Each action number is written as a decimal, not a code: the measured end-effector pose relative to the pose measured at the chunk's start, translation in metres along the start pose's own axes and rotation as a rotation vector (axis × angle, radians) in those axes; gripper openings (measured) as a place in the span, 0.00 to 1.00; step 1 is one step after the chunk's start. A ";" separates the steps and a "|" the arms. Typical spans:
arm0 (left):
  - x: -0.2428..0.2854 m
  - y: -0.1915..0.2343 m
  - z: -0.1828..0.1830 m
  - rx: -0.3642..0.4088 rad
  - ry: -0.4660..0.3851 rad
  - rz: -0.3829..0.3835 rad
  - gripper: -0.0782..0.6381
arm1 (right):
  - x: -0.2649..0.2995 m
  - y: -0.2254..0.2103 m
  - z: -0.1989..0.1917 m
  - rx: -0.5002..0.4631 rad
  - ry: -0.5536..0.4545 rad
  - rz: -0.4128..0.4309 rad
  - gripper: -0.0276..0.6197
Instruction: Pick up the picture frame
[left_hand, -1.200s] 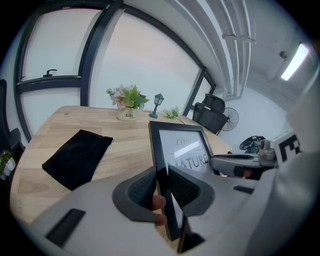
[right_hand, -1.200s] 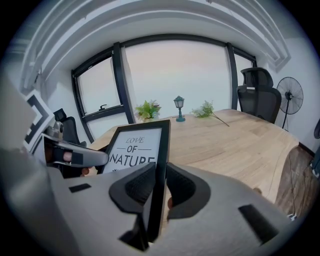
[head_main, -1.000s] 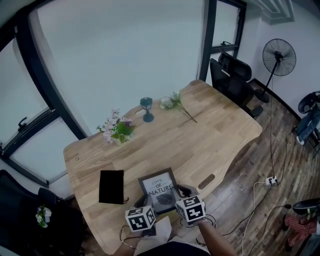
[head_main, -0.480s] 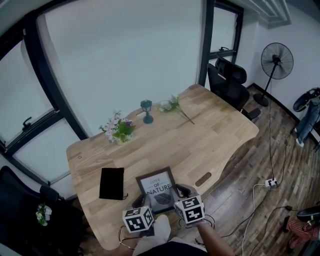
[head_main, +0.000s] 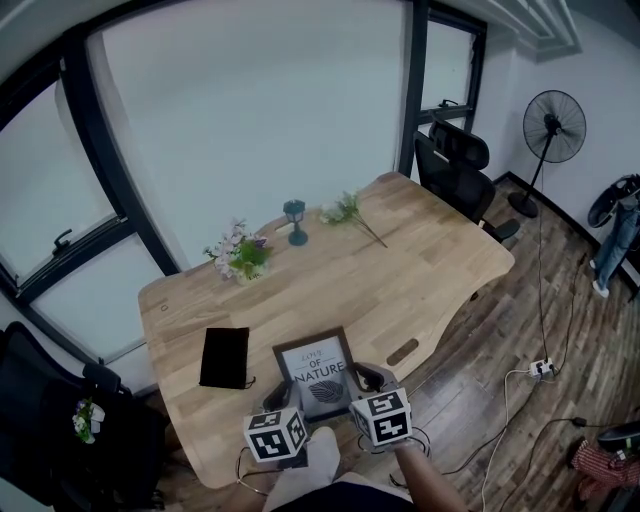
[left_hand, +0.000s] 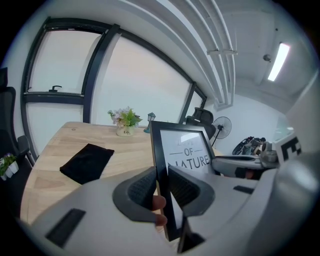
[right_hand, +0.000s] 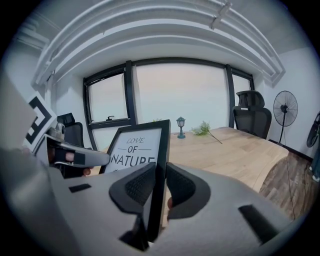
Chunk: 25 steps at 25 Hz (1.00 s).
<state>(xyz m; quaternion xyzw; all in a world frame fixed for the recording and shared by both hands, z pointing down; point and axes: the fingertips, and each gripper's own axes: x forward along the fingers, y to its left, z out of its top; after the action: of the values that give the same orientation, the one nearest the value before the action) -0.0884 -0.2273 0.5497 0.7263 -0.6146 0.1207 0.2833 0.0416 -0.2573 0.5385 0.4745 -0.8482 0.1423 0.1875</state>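
The black picture frame (head_main: 317, 373) with a white "LOVE OF NATURE" print is lifted at the near edge of the wooden table (head_main: 400, 270), tilted up toward me. My left gripper (head_main: 285, 415) is shut on the frame's left edge (left_hand: 161, 160); its pads squeeze the black border in the left gripper view. On the opposite edge (right_hand: 161, 160) my right gripper (head_main: 362, 395) is shut the same way. Each gripper shows in the other's view, the right gripper (left_hand: 240, 165) at right and the left gripper (right_hand: 75, 156) at left.
A black pouch (head_main: 224, 357) lies left of the frame. Further back stand a small flower pot (head_main: 240, 258), a teal lantern (head_main: 294, 222) and a loose flower sprig (head_main: 350, 212). An office chair (head_main: 455, 160) and a standing fan (head_main: 553, 115) are at the far right.
Both grippers have raised the frame's near end and drawn it toward me; it now stands more upright off the table. The head view has shifted slightly.
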 end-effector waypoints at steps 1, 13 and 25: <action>-0.002 -0.002 0.001 0.004 -0.005 -0.001 0.21 | -0.003 0.000 0.002 -0.001 -0.008 -0.004 0.15; -0.036 -0.023 0.013 0.064 -0.079 -0.018 0.20 | -0.043 0.007 0.015 0.005 -0.091 -0.029 0.15; -0.070 -0.049 0.023 0.110 -0.144 -0.039 0.21 | -0.087 0.009 0.027 -0.006 -0.172 -0.049 0.15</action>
<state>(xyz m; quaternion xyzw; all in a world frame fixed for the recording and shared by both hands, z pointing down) -0.0610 -0.1782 0.4810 0.7594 -0.6115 0.0963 0.2005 0.0706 -0.1987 0.4749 0.5050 -0.8497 0.0941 0.1187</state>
